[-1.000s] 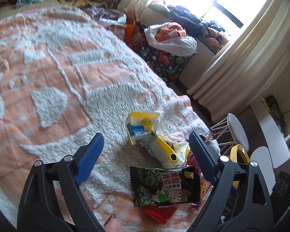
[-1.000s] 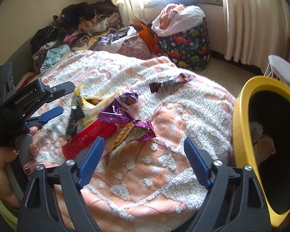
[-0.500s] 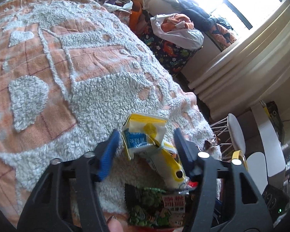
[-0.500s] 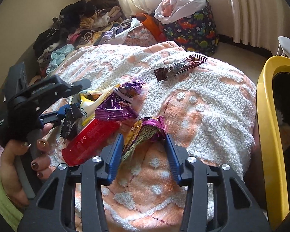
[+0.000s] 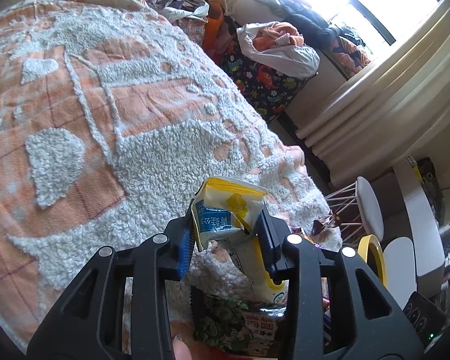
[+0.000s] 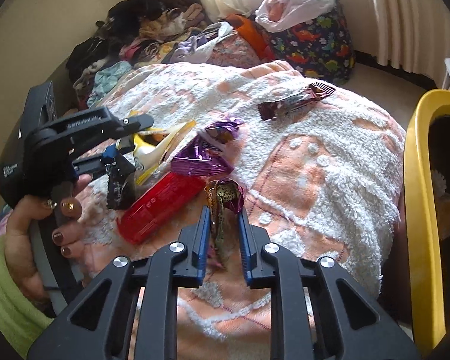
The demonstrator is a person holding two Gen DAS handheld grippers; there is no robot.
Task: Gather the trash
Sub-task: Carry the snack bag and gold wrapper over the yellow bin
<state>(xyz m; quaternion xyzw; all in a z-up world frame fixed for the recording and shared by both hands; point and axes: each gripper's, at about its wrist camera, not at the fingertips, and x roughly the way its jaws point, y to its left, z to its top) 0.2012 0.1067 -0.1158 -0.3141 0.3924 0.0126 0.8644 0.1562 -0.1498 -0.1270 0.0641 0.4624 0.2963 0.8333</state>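
On the left claw (image 6: pixel 117 153), "GenRobot.AI" is printed.

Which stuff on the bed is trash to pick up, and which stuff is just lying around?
Trash for the job:
- yellow packet in the left gripper
- purple-gold wrapper in the right gripper
- red packet
- purple wrapper
- brown bar wrapper
- yellow bin

Just lying about:
- clothes pile
- dinosaur bag
- white stool
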